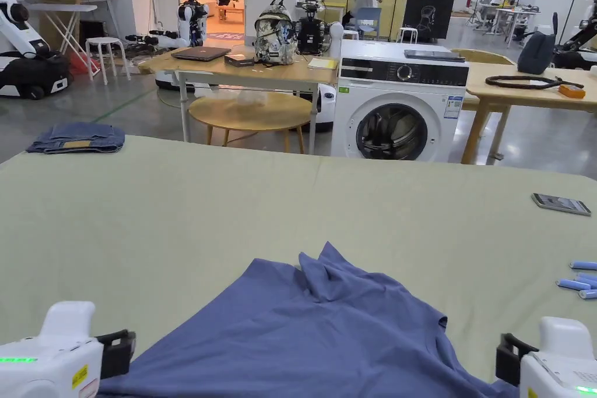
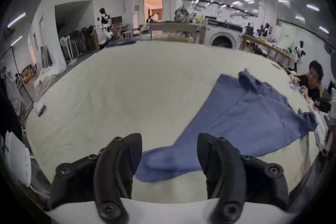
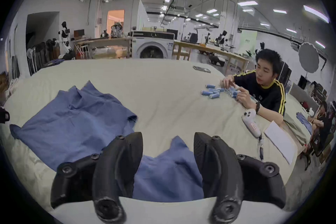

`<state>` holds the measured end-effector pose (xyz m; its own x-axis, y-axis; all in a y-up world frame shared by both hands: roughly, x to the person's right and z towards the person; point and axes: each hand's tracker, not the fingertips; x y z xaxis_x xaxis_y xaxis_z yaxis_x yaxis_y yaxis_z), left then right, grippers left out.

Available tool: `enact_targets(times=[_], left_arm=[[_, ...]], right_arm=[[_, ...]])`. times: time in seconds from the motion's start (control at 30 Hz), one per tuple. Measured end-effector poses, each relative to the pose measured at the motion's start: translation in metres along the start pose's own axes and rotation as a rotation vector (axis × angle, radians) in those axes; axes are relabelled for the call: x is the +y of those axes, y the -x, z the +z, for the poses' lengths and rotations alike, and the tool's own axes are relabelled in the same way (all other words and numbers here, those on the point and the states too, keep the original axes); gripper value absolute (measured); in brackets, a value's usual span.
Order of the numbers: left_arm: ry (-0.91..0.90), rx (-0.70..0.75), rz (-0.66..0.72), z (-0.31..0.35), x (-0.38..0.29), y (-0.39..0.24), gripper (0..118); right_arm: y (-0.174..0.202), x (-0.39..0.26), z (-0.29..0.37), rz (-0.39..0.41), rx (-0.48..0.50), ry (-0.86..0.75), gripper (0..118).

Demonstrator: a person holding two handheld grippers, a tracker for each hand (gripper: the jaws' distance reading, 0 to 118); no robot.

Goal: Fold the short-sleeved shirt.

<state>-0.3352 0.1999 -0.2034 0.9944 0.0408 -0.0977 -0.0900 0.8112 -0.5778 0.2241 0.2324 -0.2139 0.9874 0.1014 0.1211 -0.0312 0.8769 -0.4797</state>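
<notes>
My left gripper [image 2: 169, 151] stands wide, jaws astride a blue corner of cloth at lower centre, nothing pinched. My right gripper [image 3: 168, 148] is equally wide over another bunched corner at lower centre. The short-sleeved shirt [image 1: 326, 329] lies rumpled on the pale green table [image 1: 233, 201], low in the head view, its far edge peaked. I judge both corners are lined up for a grab. Blue cylinders [image 3: 216, 92] lie at mid right, well apart.
</notes>
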Motion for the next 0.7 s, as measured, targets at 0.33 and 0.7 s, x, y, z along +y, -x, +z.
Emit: enact_targets(times=[0.33,0.7], left_arm=[[-0.269,-0.034,-0.054,0.018,0.024,-0.097,31],[-0.299,-0.037,-0.045,0.038,0.040,-0.129,0]], right_arm=[[0.085,0.020,0.030,-0.022,0.104,-0.169,47],[0.121,0.030,0.047,-0.009,0.157,-0.249,0]])
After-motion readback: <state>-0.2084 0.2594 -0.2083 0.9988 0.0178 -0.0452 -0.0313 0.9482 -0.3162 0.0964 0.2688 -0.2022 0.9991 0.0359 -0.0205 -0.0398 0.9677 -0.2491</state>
